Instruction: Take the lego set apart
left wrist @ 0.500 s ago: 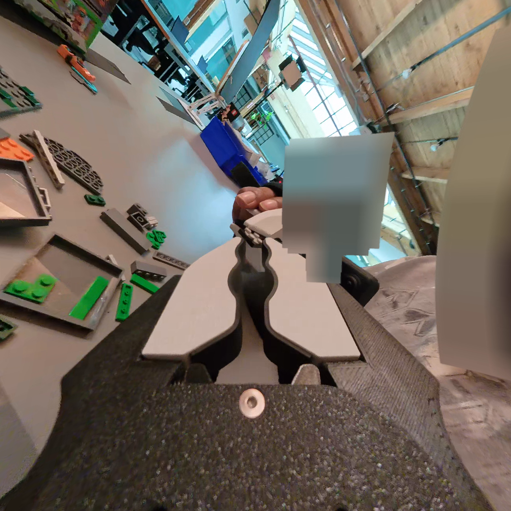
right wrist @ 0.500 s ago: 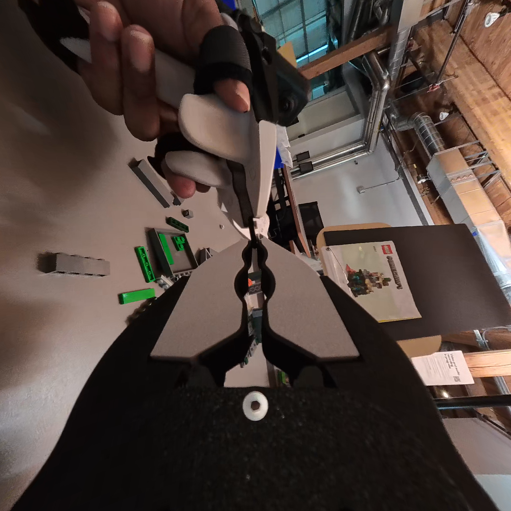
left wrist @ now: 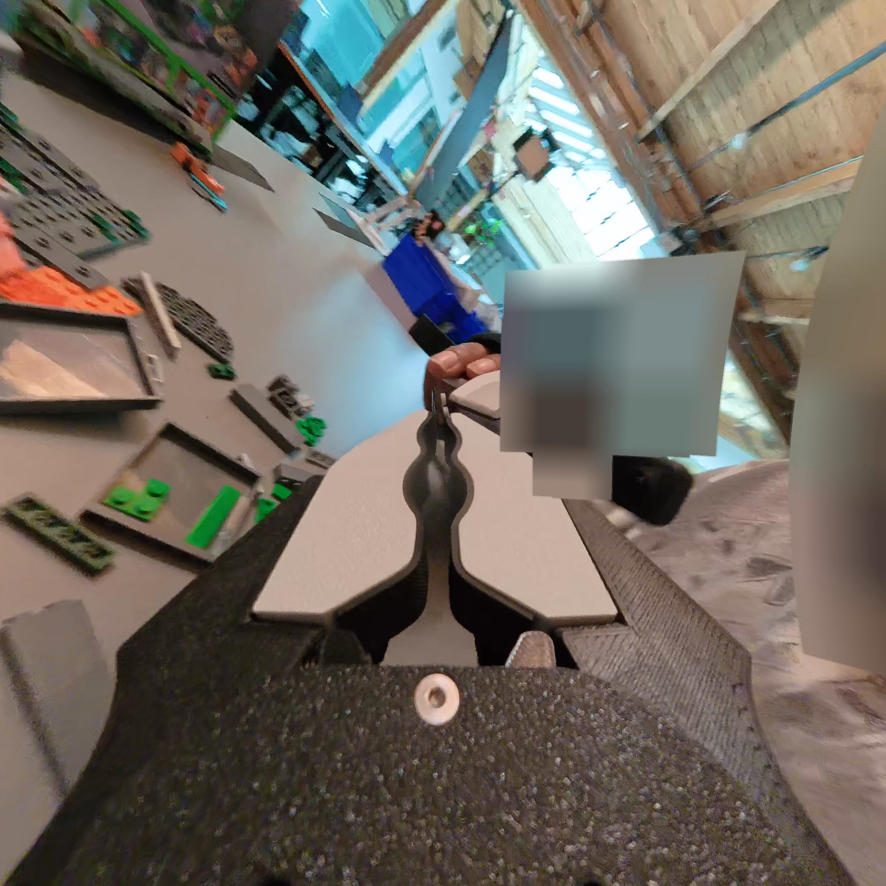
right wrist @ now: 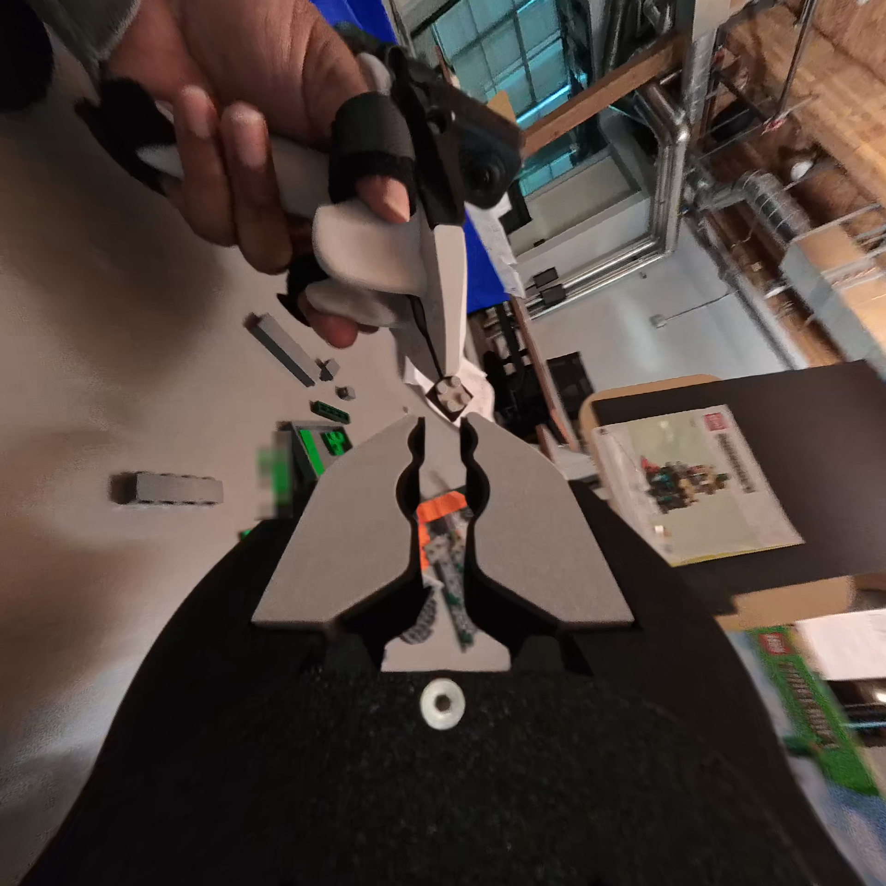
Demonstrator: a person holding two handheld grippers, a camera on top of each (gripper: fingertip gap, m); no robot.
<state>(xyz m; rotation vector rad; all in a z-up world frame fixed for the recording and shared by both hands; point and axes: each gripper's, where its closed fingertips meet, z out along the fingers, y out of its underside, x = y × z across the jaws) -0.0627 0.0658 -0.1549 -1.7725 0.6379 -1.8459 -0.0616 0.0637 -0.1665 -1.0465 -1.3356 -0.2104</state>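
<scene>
The grey table [left wrist: 268,268] carries the loose parts of the set. At its far edge in the left wrist view lies the green-edged set box [left wrist: 144,62], printed, its lettering blurred. In the right wrist view a dark board [right wrist: 791,431] holds one instruction booklet [right wrist: 690,484] with a red logo square and a picture of the model; the print is too small to make out.

Two grey frame pieces show in the left wrist view: the larger [left wrist: 76,359] holds nothing I can make out, the smaller [left wrist: 187,484] holds two green pieces. An orange plate [left wrist: 62,292] lies beside dark studded plates [left wrist: 72,211].

In the right wrist view, one long grey bar [right wrist: 280,347] and one grey brick [right wrist: 168,488] lie apart on the table.

The left gripper [right wrist: 443,376], held in a hand [right wrist: 249,96], is pressed together on a small brown studded plate [right wrist: 450,398], which hangs just beyond the right gripper [right wrist: 443,422]. The right one's fingers [right wrist: 355,522] stand spread, not touching the plate.
</scene>
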